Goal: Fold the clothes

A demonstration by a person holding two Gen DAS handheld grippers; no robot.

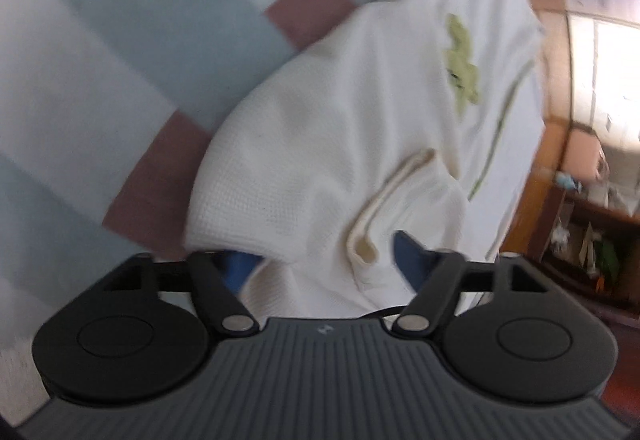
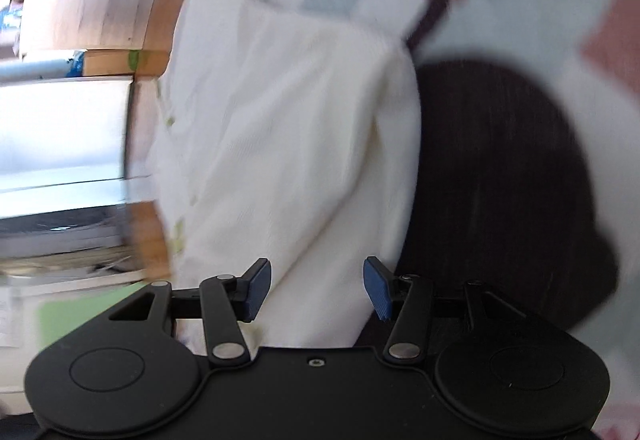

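A white knitted garment point(image 1: 340, 120) with a green print point(image 1: 462, 60) lies spread on a checked bedspread point(image 1: 100, 60). Its ribbed cuff point(image 1: 384, 208) is folded back just ahead of my left gripper point(image 1: 324, 260). The left jaws stand wide apart with the cloth's near edge between them. The fabric covers part of the left blue pad point(image 1: 240, 268). In the right wrist view the same white garment point(image 2: 288, 120) runs between the blue pads of my right gripper point(image 2: 318, 288). Those pads stand apart and do not pinch it.
A dark brown garment point(image 2: 500, 168) lies on the bedspread point(image 2: 520, 0), right of the white one. A wooden bed frame or cabinet point(image 2: 100, 0) borders the far side. A shelf with small items point(image 1: 592, 240) stands at the right.
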